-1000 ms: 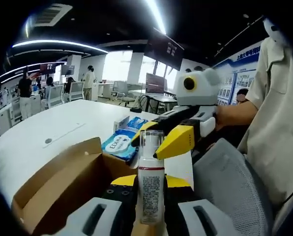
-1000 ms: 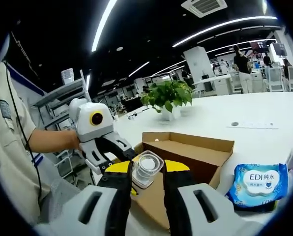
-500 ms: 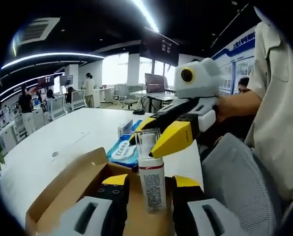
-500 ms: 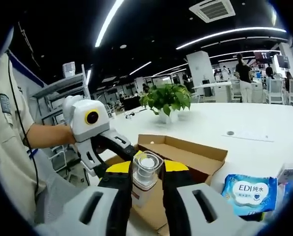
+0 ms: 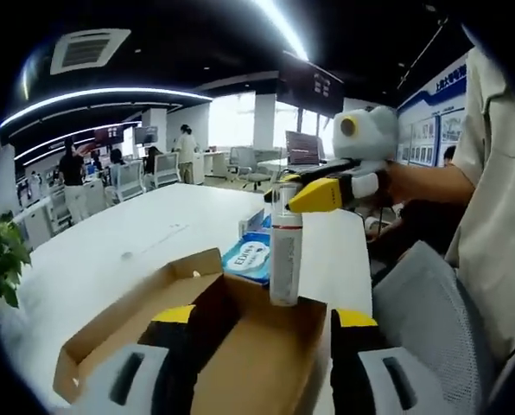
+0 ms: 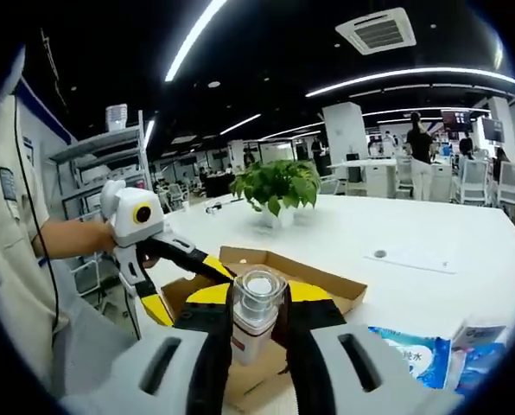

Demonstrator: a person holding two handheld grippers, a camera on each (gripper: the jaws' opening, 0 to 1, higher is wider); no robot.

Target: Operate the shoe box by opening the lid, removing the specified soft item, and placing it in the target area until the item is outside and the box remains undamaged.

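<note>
A white spray bottle (image 5: 285,251) with a clear cap hangs upright above the open cardboard shoe box (image 5: 111,324). My right gripper (image 5: 285,192) comes in from the right and is shut on the bottle near its cap. My left gripper (image 5: 264,316) is open wide below it, its jaws apart over the box and touching nothing. In the right gripper view, the bottle (image 6: 256,316) sits clamped in my right gripper (image 6: 256,298). There the left gripper (image 6: 193,292) is spread open at the box's (image 6: 327,281) near left side.
A blue pack of wet wipes (image 5: 249,257) lies on the white table (image 5: 102,259) beyond the box, also seen as the wipes pack (image 6: 413,363). A potted plant (image 6: 279,186) stands further back. A grey chair back (image 5: 430,320) and a person's sleeve (image 5: 491,225) are close on the right.
My left gripper has let go of the bottle, opened wide and drawn back. My right gripper keeps hold of the bottle, now further from the left gripper view's camera.
</note>
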